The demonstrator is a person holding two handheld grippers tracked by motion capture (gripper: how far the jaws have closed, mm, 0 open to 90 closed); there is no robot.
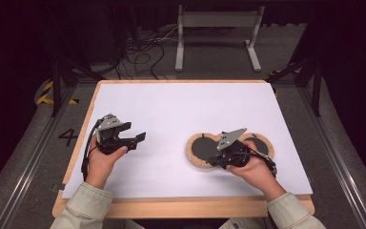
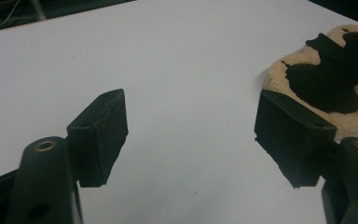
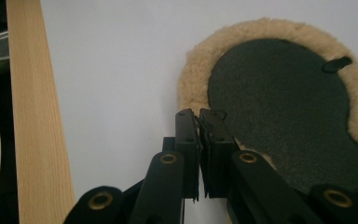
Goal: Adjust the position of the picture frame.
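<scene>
A tan fleece piece shaped as two joined discs with black centres [image 1: 201,148] lies flat on the white table sheet [image 1: 171,105], right of middle. My right gripper [image 1: 213,161] sits low over its near side, hiding part of the right disc. In the right gripper view its jaws [image 3: 199,114] are shut, tips at the fleece rim of the black disc [image 3: 279,88]; I see nothing between them. My left gripper [image 1: 137,139] is held above the sheet at the left, open and holding nothing. In the left gripper view [image 2: 191,112] the fleece piece [image 2: 326,84] lies beyond its right jaw.
The wooden table edge [image 1: 181,206] runs along the front, also seen in the right gripper view [image 3: 32,116]. A white metal stand [image 1: 218,21] and loose cables [image 1: 143,52] are on the floor beyond the table. Bare sheet stretches across the back and the middle.
</scene>
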